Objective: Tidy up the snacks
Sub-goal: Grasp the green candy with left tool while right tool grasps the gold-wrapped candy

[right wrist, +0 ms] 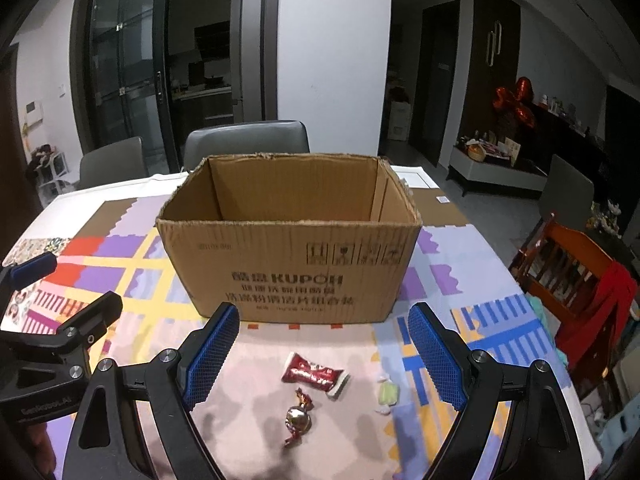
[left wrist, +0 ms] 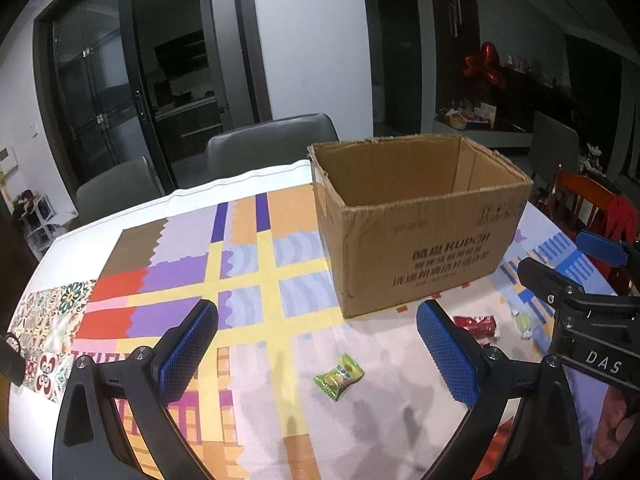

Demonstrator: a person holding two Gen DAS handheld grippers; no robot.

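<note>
An open brown cardboard box (left wrist: 416,216) stands on the patterned tablecloth; it also shows in the right wrist view (right wrist: 288,240). My left gripper (left wrist: 318,324) is open above a green wrapped candy (left wrist: 339,375) lying in front of the box. My right gripper (right wrist: 323,322) is open above a red snack packet (right wrist: 314,374), a gold and red wrapped candy (right wrist: 298,418) and a pale green candy (right wrist: 387,394). The red packet (left wrist: 478,326) and pale candy (left wrist: 523,323) also show in the left wrist view. Both grippers are empty.
The table (right wrist: 80,200) carries a colourful cloth. Grey chairs (right wrist: 246,140) stand at the far side. A wooden chair with red cloth (right wrist: 588,280) stands at the right. The right gripper (left wrist: 560,268) shows at the right of the left wrist view.
</note>
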